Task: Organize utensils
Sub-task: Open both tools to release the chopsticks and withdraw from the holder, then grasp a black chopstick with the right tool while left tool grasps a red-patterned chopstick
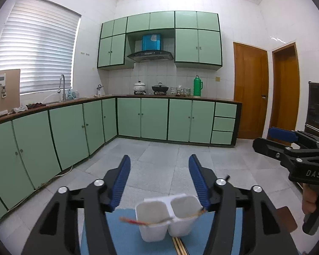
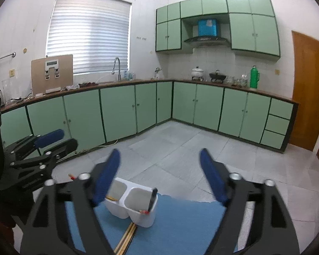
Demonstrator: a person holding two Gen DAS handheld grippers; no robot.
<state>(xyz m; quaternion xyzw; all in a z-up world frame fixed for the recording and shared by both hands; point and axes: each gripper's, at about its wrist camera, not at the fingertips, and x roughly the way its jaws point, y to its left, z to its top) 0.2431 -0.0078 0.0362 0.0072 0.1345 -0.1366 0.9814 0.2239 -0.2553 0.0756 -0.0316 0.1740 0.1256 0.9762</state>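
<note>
A white two-compartment utensil holder (image 1: pixel 151 231) (image 2: pixel 144 221) stands on a blue mat (image 1: pixel 121 238) (image 2: pixel 191 223). A red-tipped chopstick (image 1: pixel 129 221) lies slanted across its rim. In the right wrist view a black-handled utensil (image 2: pixel 153 197) leans in the right compartment. A pair of wooden chopsticks (image 1: pixel 178 244) (image 2: pixel 127 238) lies on the mat in front of the holder. My left gripper (image 1: pixel 159 159) (image 2: pixel 49 140) is open above the holder, with nothing between its blue pads. My right gripper (image 2: pixel 160 152) (image 1: pixel 287 142) is open too, empty, to the right of the left one.
Green base cabinets (image 1: pixel 155 119) run along the left and far walls under a brown counter with a sink tap (image 1: pixel 62 87), pots and a green flask (image 1: pixel 197 86). Grey tiled floor (image 1: pixel 159 148) lies beyond the mat. Wooden doors (image 1: pixel 251 89) stand at the right.
</note>
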